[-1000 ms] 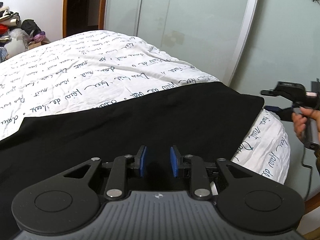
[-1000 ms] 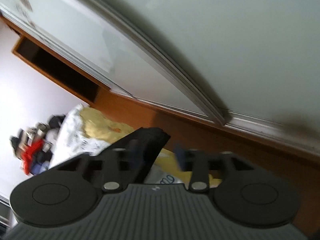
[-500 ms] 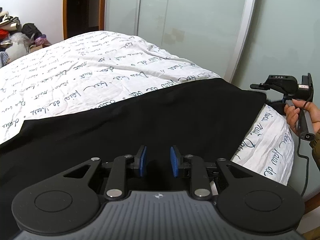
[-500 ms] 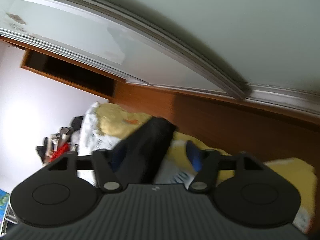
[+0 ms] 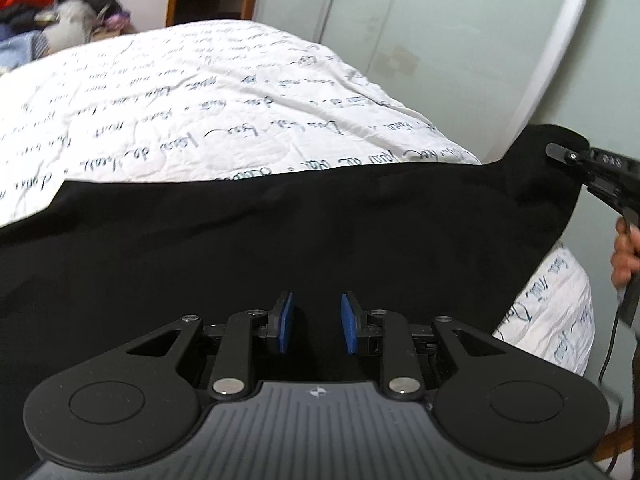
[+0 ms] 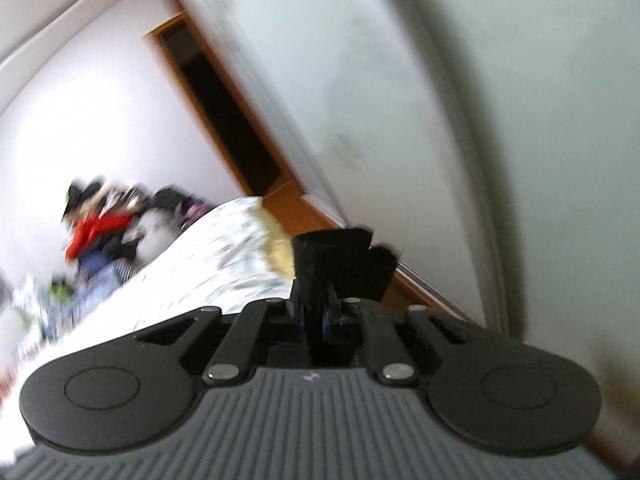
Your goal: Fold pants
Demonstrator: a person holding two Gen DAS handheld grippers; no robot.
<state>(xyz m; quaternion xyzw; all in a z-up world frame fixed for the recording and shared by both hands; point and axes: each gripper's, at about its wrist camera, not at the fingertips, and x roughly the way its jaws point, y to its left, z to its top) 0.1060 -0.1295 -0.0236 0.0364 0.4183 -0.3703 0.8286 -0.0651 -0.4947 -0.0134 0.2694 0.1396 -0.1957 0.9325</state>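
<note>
Black pants (image 5: 320,240) lie spread across the white bed cover with script print (image 5: 200,100). My left gripper (image 5: 314,320) sits low over their near edge. Its blue pads stand a little apart and black cloth fills the gap, so it looks shut on the pants. My right gripper (image 5: 556,150), held by a hand (image 5: 624,252), has the far right corner lifted off the bed. In the blurred right wrist view its jaws are closing, narrow around a tab of black pants cloth (image 6: 340,264) that sticks out past the right gripper (image 6: 318,312).
Pale sliding wardrobe doors (image 5: 400,20) stand close behind the bed's right side. A pile of clothes (image 5: 40,12) lies past the bed's far left corner. The bed cover (image 6: 208,264) falls away at the right edge. A cable hangs below the hand.
The right gripper closed on the pants' far right corner and lifted it, rolling as it rose. The left gripper shifted slightly and its pads kept the same gap.
</note>
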